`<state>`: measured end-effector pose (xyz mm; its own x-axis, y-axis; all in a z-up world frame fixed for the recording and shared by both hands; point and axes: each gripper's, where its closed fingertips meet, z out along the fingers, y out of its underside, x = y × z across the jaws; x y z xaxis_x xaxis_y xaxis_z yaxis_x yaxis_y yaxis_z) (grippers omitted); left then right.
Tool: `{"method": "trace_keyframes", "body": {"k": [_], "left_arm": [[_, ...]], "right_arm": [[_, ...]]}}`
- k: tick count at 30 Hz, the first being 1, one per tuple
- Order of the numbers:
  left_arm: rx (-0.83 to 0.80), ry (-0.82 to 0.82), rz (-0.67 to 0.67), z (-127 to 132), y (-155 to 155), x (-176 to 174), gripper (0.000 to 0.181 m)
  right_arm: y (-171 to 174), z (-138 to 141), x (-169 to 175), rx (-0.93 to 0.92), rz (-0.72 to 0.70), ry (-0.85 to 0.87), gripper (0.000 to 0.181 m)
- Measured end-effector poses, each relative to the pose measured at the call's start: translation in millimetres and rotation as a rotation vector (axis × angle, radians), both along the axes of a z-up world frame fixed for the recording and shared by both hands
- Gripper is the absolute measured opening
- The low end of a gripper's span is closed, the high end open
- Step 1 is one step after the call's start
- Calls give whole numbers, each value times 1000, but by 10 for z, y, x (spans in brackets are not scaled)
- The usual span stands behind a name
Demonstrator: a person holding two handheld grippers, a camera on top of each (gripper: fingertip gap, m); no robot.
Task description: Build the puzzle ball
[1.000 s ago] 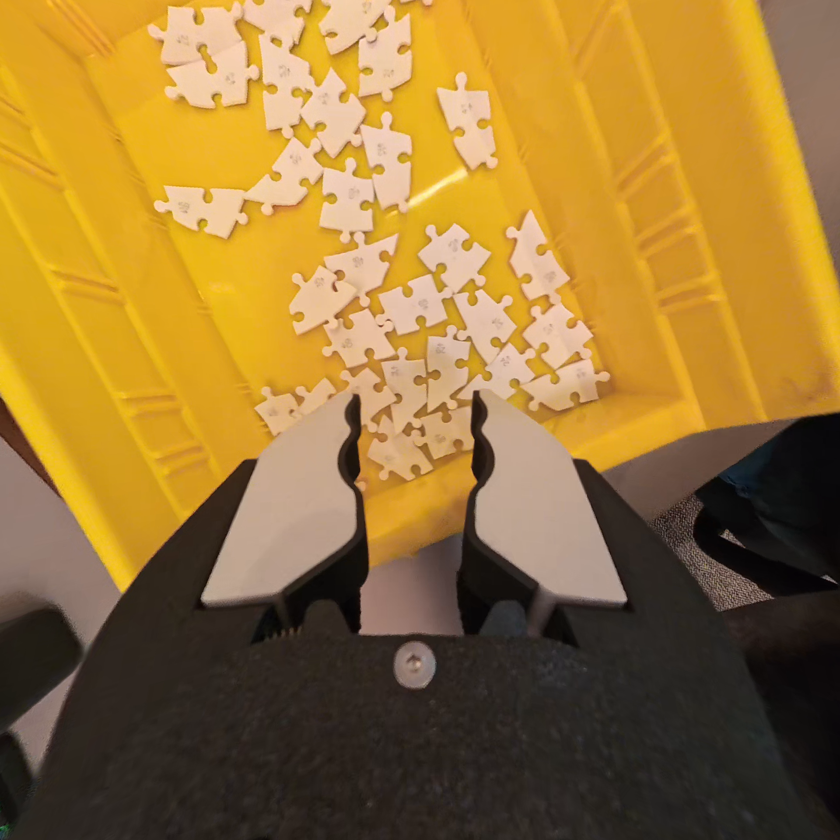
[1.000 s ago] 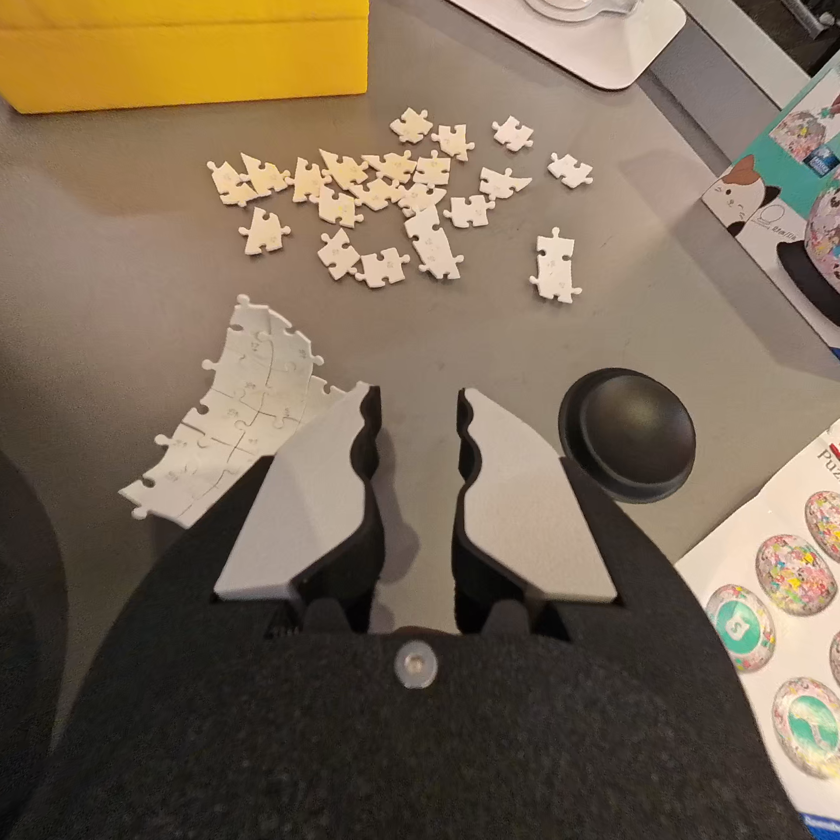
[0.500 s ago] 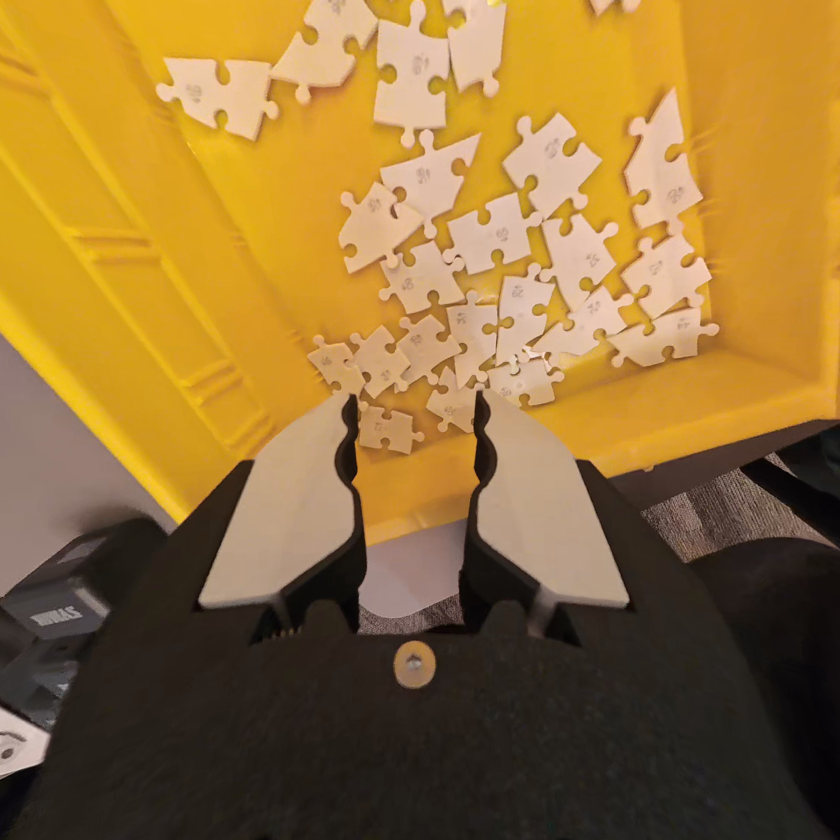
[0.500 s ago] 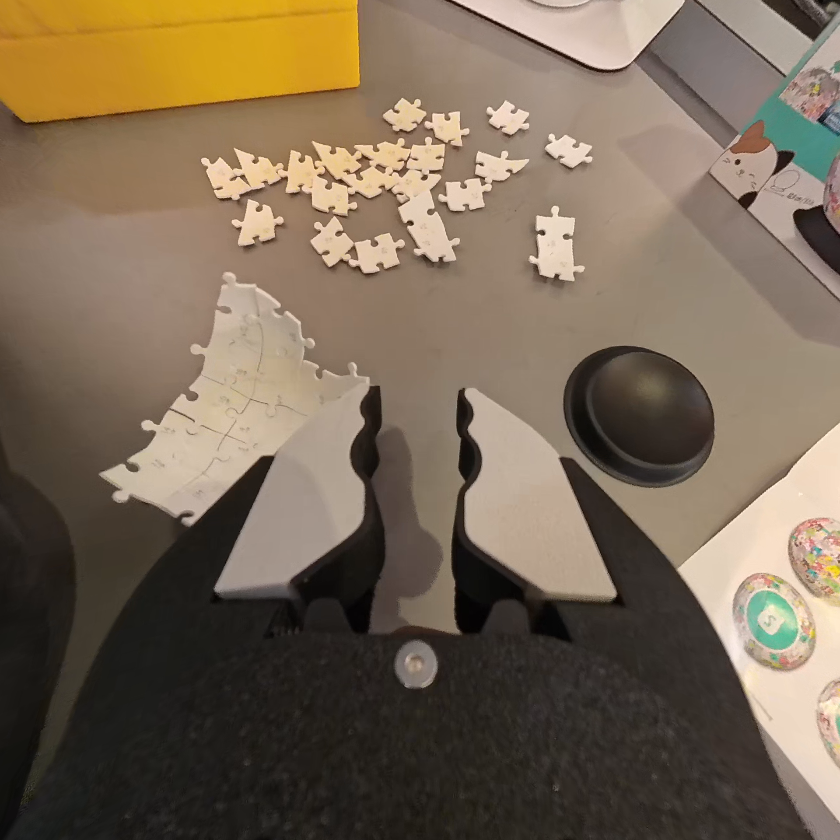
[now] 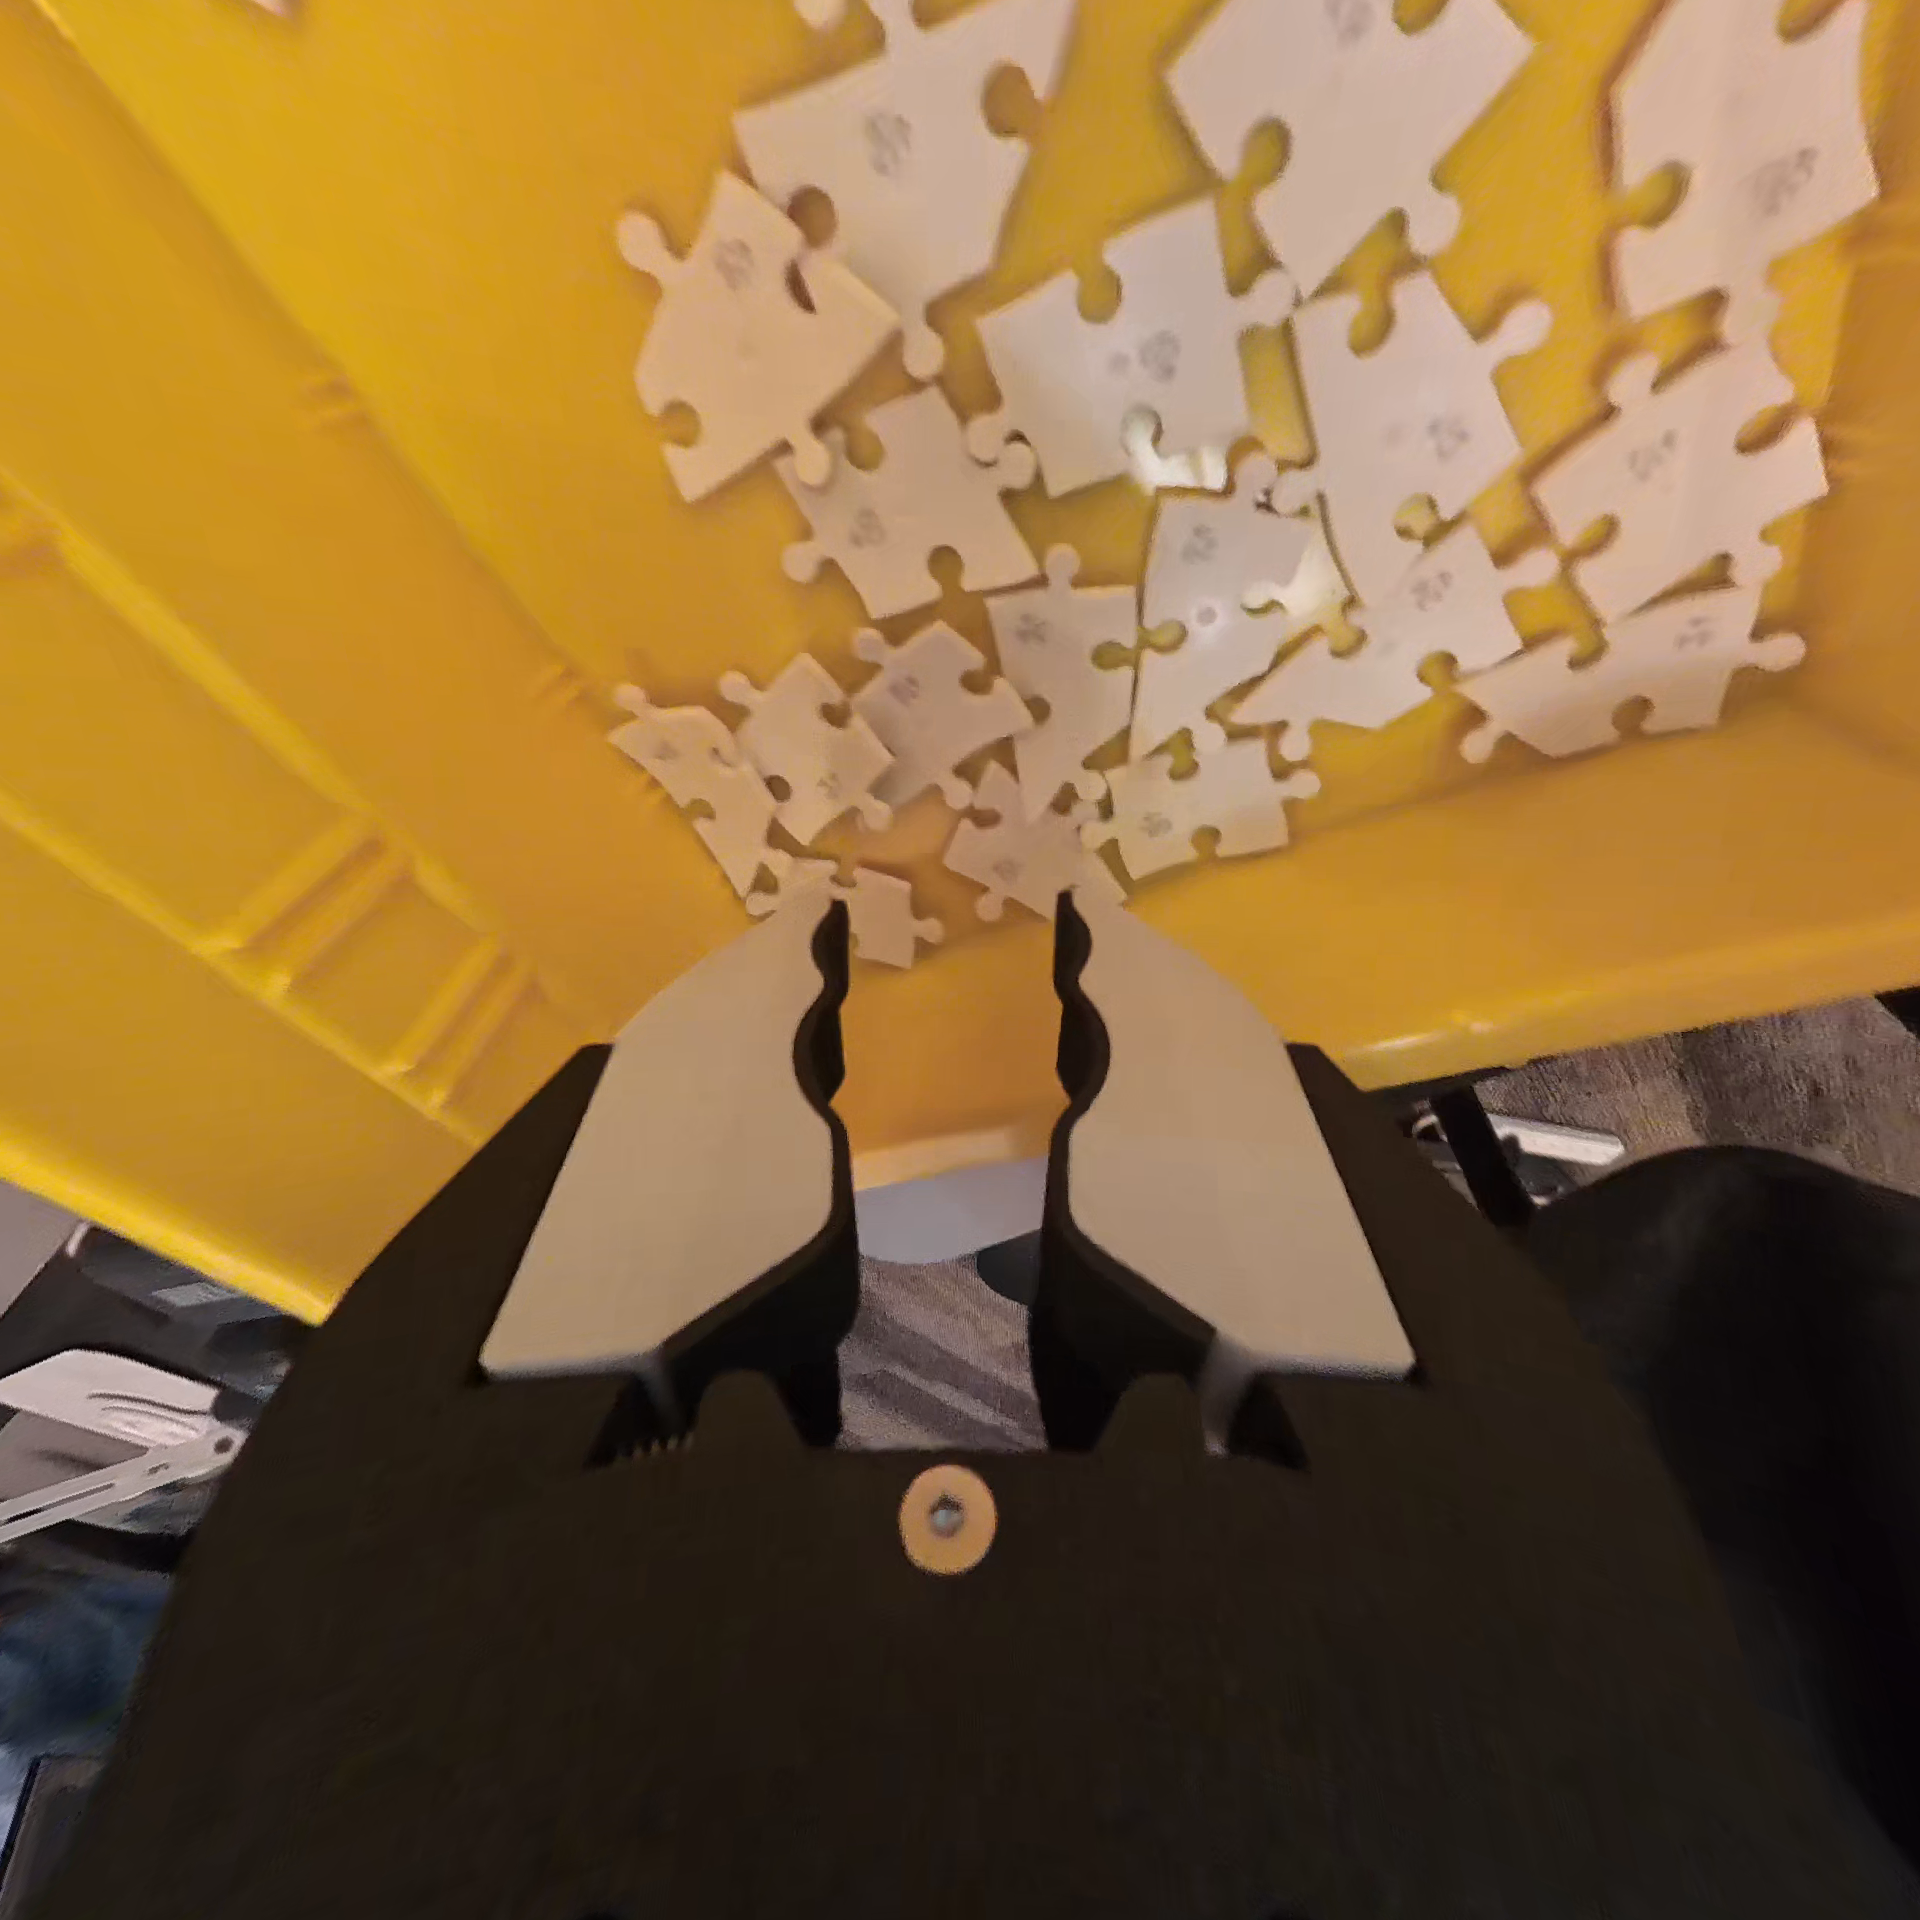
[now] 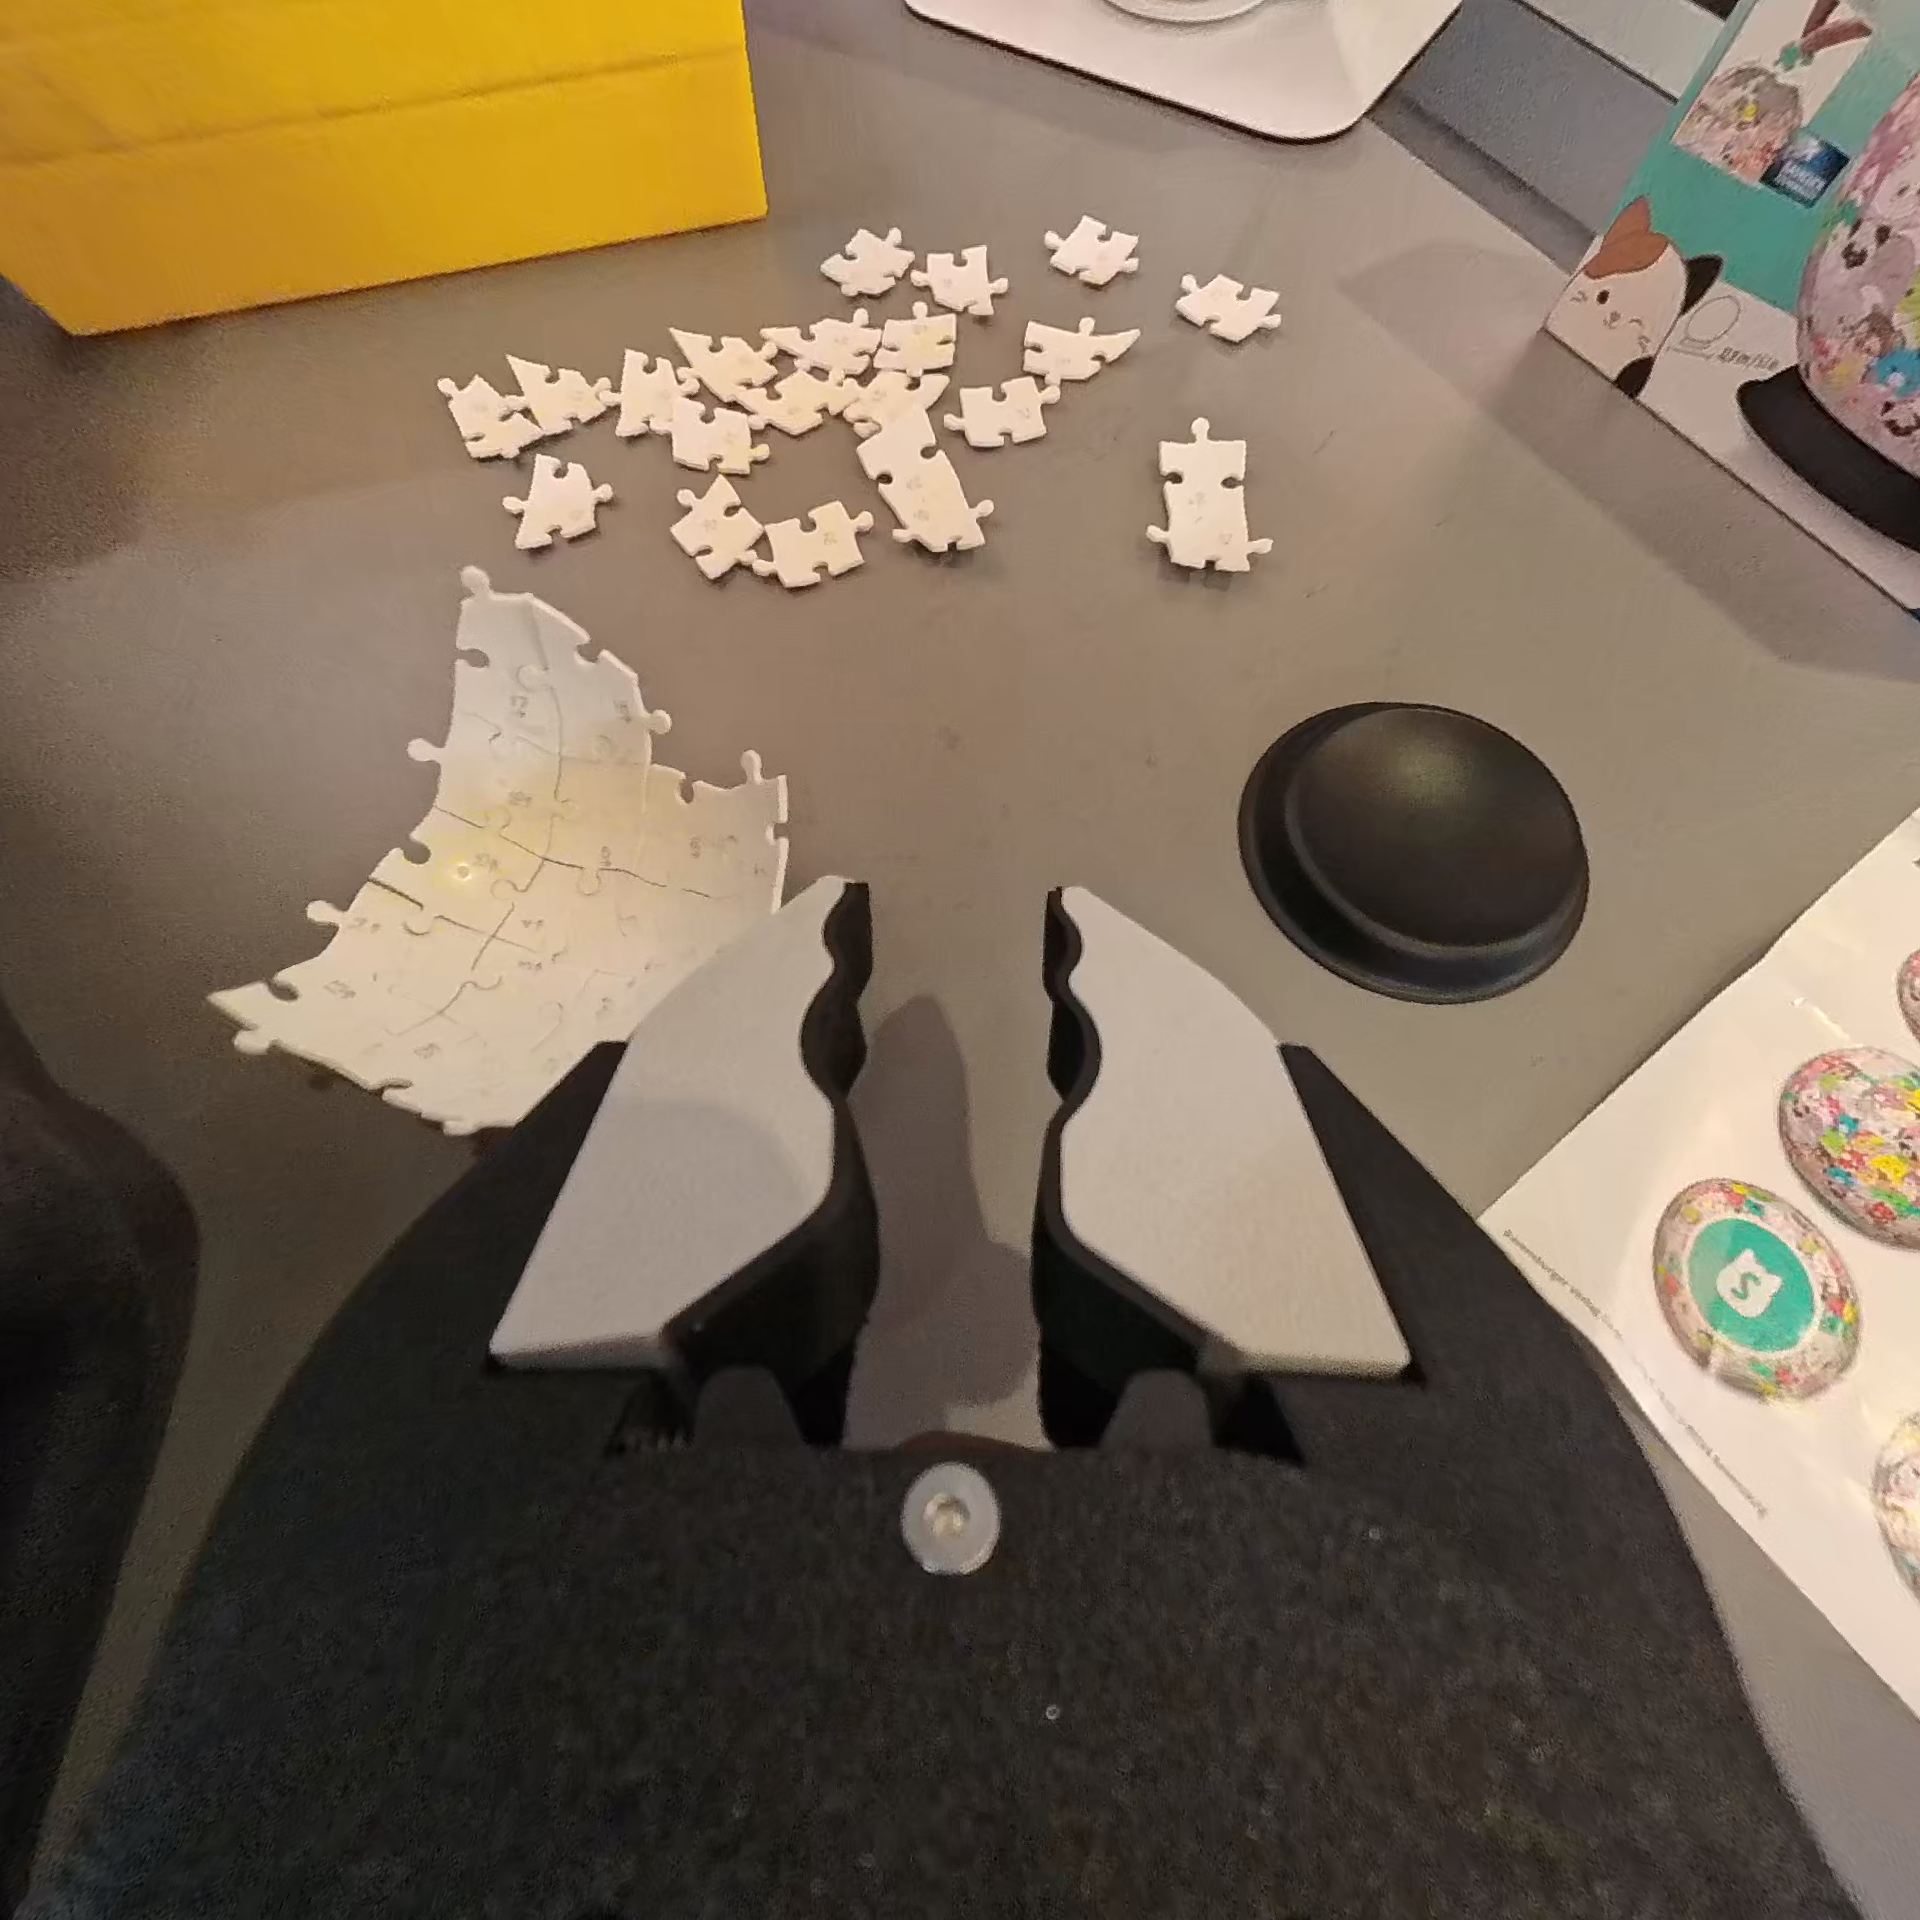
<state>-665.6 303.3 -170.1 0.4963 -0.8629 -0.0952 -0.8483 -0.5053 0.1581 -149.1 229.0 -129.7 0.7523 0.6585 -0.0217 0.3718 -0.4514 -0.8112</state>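
Note:
In the left wrist view my left gripper is open and empty, its tips just inside the near wall of a yellow bin that holds several loose white puzzle pieces. A small piece lies right at the tips. In the right wrist view my right gripper is open and empty above the grey table. A curved joined section of white pieces lies just left of it. Several loose pieces lie farther off. A black round stand sits to the right.
The yellow bin's outer wall shows at the far left of the right wrist view. A puzzle box stands at the far right, a printed leaflet at the near right, a white board at the back. Carpet and dark furniture lie below the bin. The tips of one gripper are about 50 cm away from the tips of the other.
My left gripper has moved down into the bin toward the near pile of pieces, which now look much larger. My right gripper has drifted slightly back; both stay open.

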Motion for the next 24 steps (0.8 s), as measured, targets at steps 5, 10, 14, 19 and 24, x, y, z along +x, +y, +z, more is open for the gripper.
{"method": "trace_keyframes", "body": {"k": [5, 10, 14, 19, 24], "left_arm": [[-161, 23, 103, -35, -115, 19, 47], [-261, 66, 101, -156, -137, 46, 58], [-280, 171, 122, -205, -141, -48, 57], [-294, 204, 62, -199, -206, 17, 35], [-251, 201, 42, -184, -202, 11, 22]], "right_arm": [[-34, 1, 2, 11, 13, 24, 32], [-117, -32, 74, 30, 8, 33, 31], [-176, -94, 185, 8, -5, 38, 31], [-180, -85, 245, 13, -3, 31, 31], [-162, -72, 209, 21, 3, 37, 31]]}}
